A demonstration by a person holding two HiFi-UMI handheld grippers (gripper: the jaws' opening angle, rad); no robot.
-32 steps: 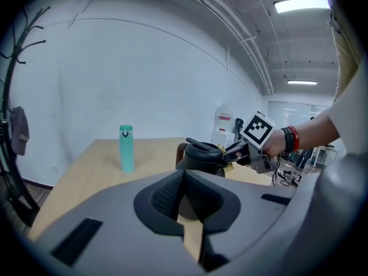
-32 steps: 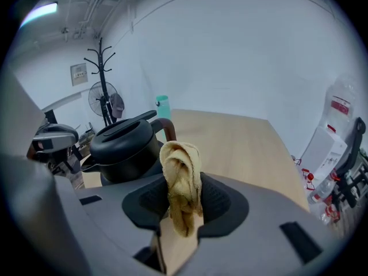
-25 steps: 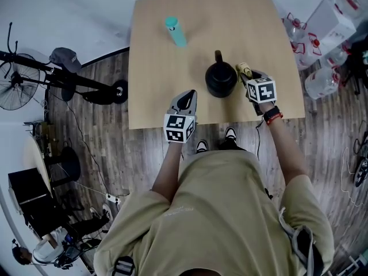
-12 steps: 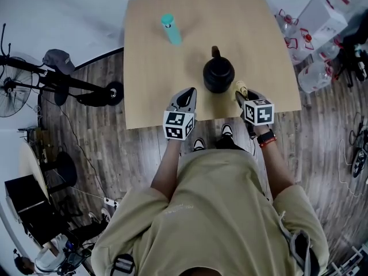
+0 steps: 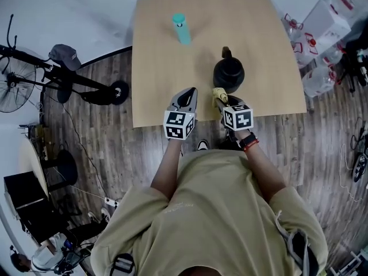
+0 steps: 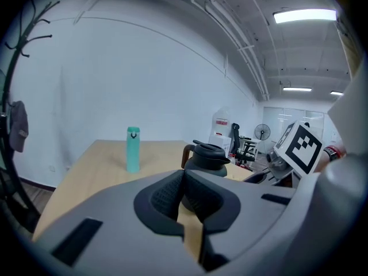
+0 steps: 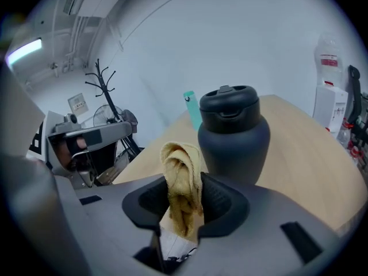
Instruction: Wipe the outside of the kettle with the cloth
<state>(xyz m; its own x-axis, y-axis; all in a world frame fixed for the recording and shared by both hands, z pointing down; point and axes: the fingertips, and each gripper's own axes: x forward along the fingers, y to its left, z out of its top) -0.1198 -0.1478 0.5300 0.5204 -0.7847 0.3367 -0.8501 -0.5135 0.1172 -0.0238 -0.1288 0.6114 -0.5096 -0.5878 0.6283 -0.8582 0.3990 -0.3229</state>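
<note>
The right gripper (image 7: 183, 204) is clamped on a yellow cloth (image 7: 182, 180). The cloth is soft, looped terry bunched into a thick fold that stands up above the ribbed black pads. The kettle (image 7: 234, 135) is straight ahead of it, just beyond the cloth and a little to the right. In the right gripper view a thin gap seems to separate cloth and kettle, though I cannot tell for sure whether they touch.

The kettle stands upright, its long axis vertical. It is a round-bellied, matte dark body that narrows to a collar under a chunky lid. Its handle is on the far side, away from the person. The near side is the one facing the cloth, so a wipe would likely start there and go round the belly.

The left gripper (image 5: 187, 99) is to the kettle's left and farther from it than the right gripper, with its jaws closed on nothing. That makes the right gripper the better placed one.

Beyond the kettle and to its left stands a slim teal bottle (image 5: 181, 29). Both rest on a smooth, pale wooden table (image 5: 158, 68).
</note>
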